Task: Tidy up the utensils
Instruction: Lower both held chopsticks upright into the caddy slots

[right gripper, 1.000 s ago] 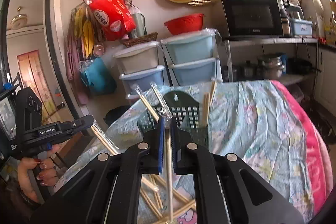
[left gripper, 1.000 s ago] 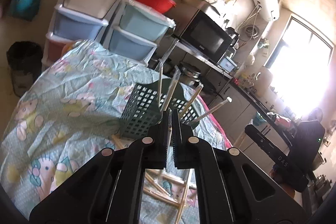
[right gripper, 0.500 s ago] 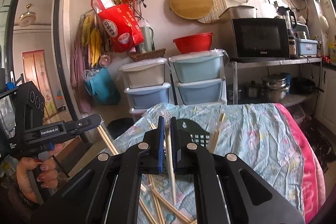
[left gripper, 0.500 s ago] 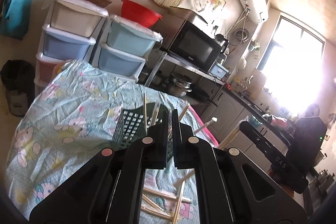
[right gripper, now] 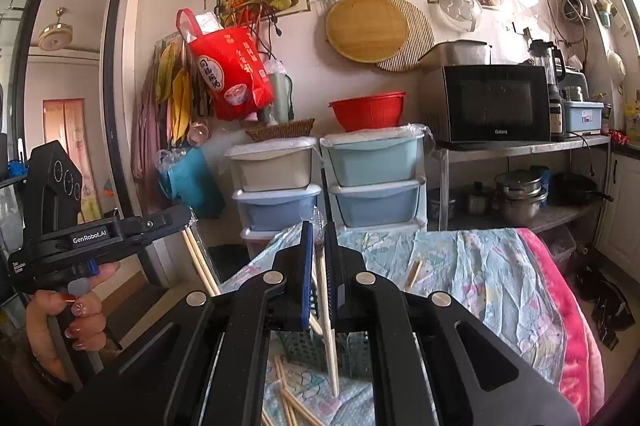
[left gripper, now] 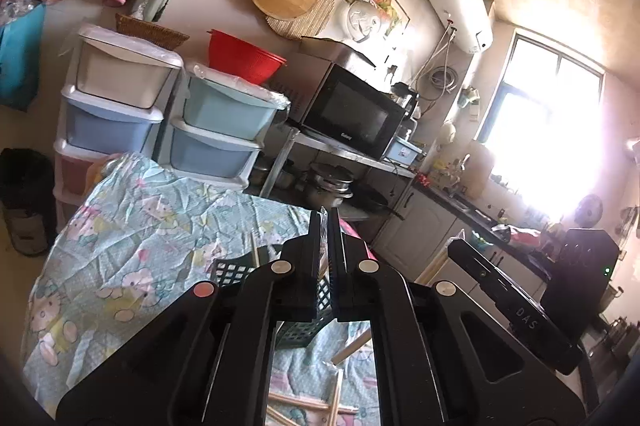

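My left gripper (left gripper: 325, 216) is shut on a plastic-wrapped pair of chopsticks (left gripper: 323, 226), seen edge-on between the fingers. My right gripper (right gripper: 319, 228) is shut on another wrapped pair of chopsticks (right gripper: 329, 326) that hangs down toward the table. A green mesh utensil basket (left gripper: 236, 272) sits on the table below both grippers, mostly hidden by them; it shows in the right wrist view too (right gripper: 304, 348). Loose chopsticks (right gripper: 290, 400) lie on the cloth in front of the basket. The left gripper (right gripper: 188, 222) with its chopsticks shows in the right wrist view.
The table (left gripper: 132, 226) wears a light blue cartoon cloth with a pink edge (right gripper: 560, 306). Plastic drawer stacks (right gripper: 372, 178), a microwave (right gripper: 486, 102) on a metal shelf and pots (right gripper: 520, 194) stand behind it. A black bin (left gripper: 24, 194) stands left.
Both grippers have risen and tilted up, each still holding its chopsticks. The basket has dropped lower in both views and is now mostly hidden behind the fingers.
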A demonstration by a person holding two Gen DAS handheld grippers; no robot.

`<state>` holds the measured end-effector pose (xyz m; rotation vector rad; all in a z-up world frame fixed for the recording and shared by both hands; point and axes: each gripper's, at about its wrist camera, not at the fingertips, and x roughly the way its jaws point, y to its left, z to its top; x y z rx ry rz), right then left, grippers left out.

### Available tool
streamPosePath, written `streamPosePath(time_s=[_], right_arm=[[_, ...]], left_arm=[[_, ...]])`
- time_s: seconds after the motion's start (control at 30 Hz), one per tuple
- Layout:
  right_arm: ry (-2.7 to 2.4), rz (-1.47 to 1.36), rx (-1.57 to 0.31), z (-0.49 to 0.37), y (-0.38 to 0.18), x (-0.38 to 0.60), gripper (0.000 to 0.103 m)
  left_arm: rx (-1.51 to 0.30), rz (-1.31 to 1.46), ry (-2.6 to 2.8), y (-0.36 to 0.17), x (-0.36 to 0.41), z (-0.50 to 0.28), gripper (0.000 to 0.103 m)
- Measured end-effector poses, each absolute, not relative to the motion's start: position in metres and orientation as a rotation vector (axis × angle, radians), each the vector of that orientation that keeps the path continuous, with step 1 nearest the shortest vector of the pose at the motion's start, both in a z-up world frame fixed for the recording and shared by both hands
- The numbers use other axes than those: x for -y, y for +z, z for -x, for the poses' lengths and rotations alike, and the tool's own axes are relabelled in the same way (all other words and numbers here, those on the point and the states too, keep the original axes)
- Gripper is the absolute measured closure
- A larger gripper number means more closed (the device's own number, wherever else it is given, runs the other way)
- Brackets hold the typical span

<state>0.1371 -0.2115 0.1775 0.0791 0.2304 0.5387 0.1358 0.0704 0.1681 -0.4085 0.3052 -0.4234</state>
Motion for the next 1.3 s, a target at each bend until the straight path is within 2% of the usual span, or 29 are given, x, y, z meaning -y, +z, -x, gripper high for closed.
streamPosePath(time_s=[0.7,1.3], right_arm=[[0.533,-0.051,-0.126,-0.156,0.221,0.199,0.097],[0.543,-0.034,-0.061,-0.19,0.236,0.179,0.097]], left_arm=[[-0.22,0.37,-0.412,0.212,-0.07,-0.171,0.101],[-0.221,0.375,-0.393,0.206,-0.074,-0.212,0.101]])
